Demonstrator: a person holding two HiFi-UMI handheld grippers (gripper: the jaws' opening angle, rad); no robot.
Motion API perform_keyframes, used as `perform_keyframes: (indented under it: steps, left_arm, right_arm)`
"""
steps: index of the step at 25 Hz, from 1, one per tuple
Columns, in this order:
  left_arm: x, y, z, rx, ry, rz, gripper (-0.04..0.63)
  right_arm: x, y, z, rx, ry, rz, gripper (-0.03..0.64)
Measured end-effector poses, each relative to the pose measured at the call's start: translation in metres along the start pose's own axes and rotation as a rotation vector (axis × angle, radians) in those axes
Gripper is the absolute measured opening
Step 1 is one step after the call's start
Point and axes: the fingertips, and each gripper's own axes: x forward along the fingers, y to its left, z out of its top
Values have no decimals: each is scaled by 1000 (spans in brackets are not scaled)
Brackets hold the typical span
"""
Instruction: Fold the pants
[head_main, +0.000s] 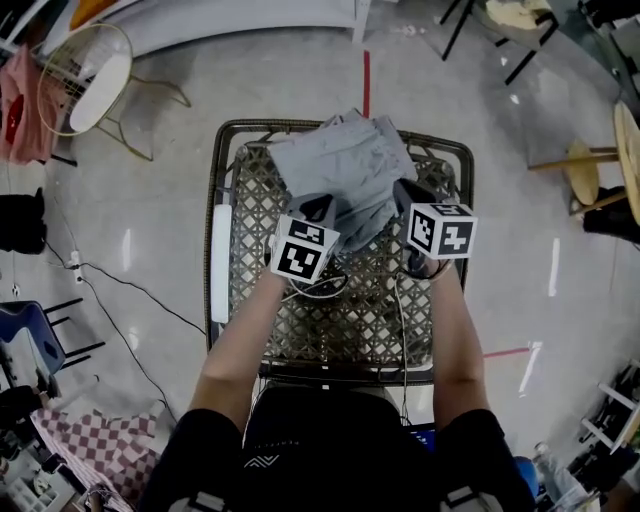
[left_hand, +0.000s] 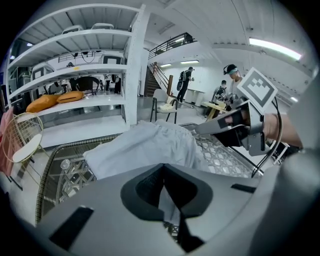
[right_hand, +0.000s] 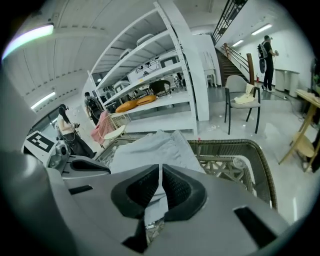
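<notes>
The left tongs (left_hand: 163, 180) and right tongs (right_hand: 160, 182) are each pinching shut on the near edge of the light grey fabric pants (head_main: 345, 160), which are lying on the far half of the woven wicker tabletop (head_main: 350, 315). A fold appears to be underway, and the next move is calling for that edge to be carried evenly farther.
</notes>
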Motion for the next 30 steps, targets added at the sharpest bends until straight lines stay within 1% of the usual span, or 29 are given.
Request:
perform_keyframes:
  steps: [6,10,12,16,19,26,30]
  left_arm:
    - [-14,-27,-14,4,-5,-24,9]
    - [-28,-41,-24,1,-7,-26,8]
    - [-37,-49,-29,-5,-9,-30,9]
    - [-54,-66,-42,-21,-10,-37,9]
    - [-66,-77,-50,-12,-11,-39,9]
    - [-95,-90,-58,21,-25,-41,9]
    - [-114,-96,-56,-14,-26,-47,9]
  right_arm:
    - [-17,24,-25,40,-25,33,43]
    - [-29,46,-41,19,-23,52,43]
    - [-37,56,-49,21,-29,53,43]
    - [-56,72,-64,56,-60,51,41]
    - [-69,83,-74,52,-77,39,41]
    - [-101,97,-79,74,-130,22,40]
    - [-120,101,-77,70,-152,5,40]
